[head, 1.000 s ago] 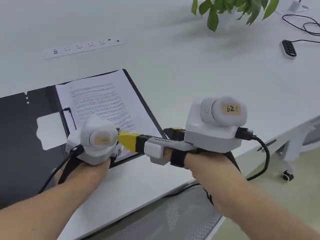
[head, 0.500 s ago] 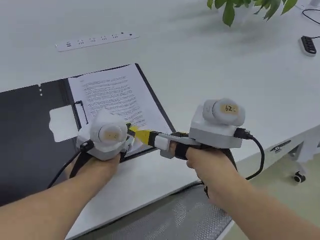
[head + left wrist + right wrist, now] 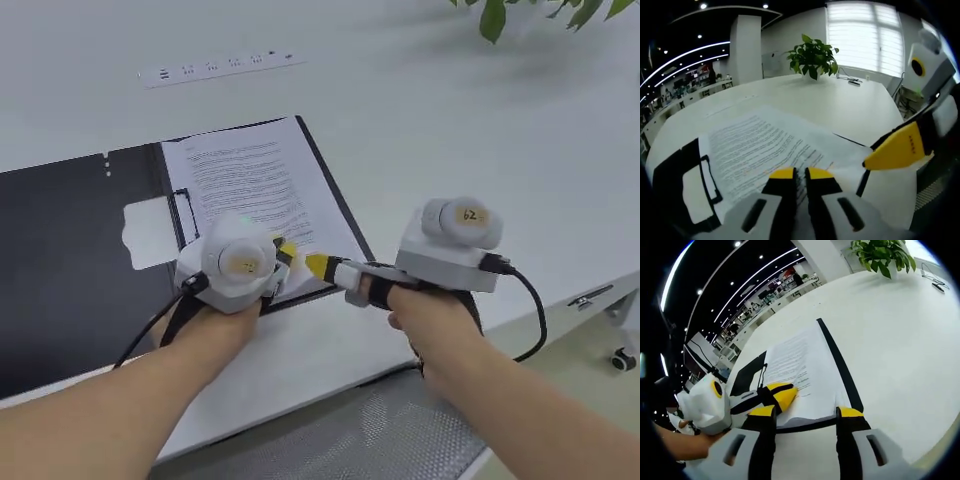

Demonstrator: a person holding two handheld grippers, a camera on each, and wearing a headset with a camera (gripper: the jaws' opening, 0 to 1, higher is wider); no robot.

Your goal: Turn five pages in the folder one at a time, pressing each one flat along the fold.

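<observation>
The open folder [image 3: 70, 250] lies flat, with its black inside cover on the left and a printed page [image 3: 250, 180] on the right. My left gripper [image 3: 287, 253] is at the page's near edge. Its yellow-tipped jaws [image 3: 801, 176] are shut, tips resting low over the printed text. My right gripper [image 3: 325, 266] comes in from the right, just beside the left one. Its jaws [image 3: 806, 414] stand wide open astride the folder's near edge, holding nothing. The left gripper's [image 3: 782, 392] yellow tips lie on the page ahead of them.
A white pocket [image 3: 150, 235] and a clip [image 3: 183, 215] sit by the folder's spine. Farther back lie a white power strip [image 3: 215, 68] and a potted plant [image 3: 812, 55]. The table's front edge runs just below my hands, with a mesh chair [image 3: 350, 430] under it.
The head camera has shifted, so the folder appears further right and higher. Both grippers stay at the page's near edge, close together, with no clear change in the jaws.
</observation>
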